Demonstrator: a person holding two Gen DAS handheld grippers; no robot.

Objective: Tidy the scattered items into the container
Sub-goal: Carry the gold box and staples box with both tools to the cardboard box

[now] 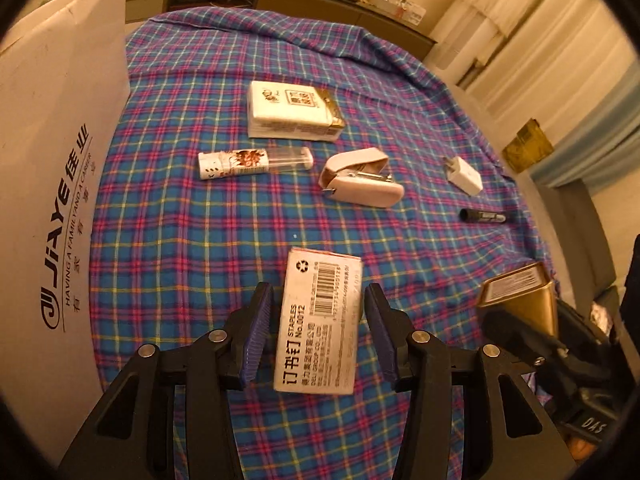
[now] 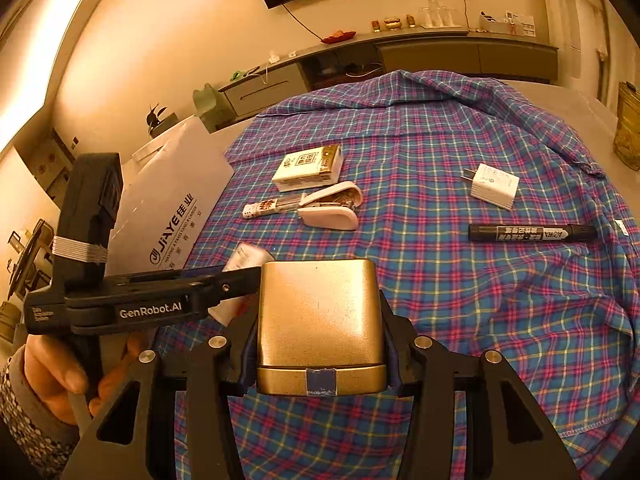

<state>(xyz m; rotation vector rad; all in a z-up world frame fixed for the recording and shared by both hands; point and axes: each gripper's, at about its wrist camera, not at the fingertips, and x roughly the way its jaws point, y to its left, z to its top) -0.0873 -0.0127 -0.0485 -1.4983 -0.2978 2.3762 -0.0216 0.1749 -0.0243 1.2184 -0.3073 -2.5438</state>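
Note:
My left gripper (image 1: 318, 332) is open, its blue pads either side of a white staples box (image 1: 320, 324) that lies on the plaid cloth, with gaps on both sides. My right gripper (image 2: 320, 344) is shut on a gold tin (image 2: 320, 320), also in the left wrist view (image 1: 520, 296). On the cloth lie a white card pack (image 1: 294, 112), a lighter (image 1: 256, 162), a white stapler (image 1: 360, 178), a white charger plug (image 1: 464, 174) and a black marker (image 1: 482, 216). The white JiAYE storage box (image 1: 52, 184) stands at the left.
The plaid cloth (image 2: 480, 300) covers the table and is rumpled at the right edge. A sideboard (image 2: 440, 52) with small ornaments runs along the far wall. A gold canister (image 2: 628, 128) stands at the far right.

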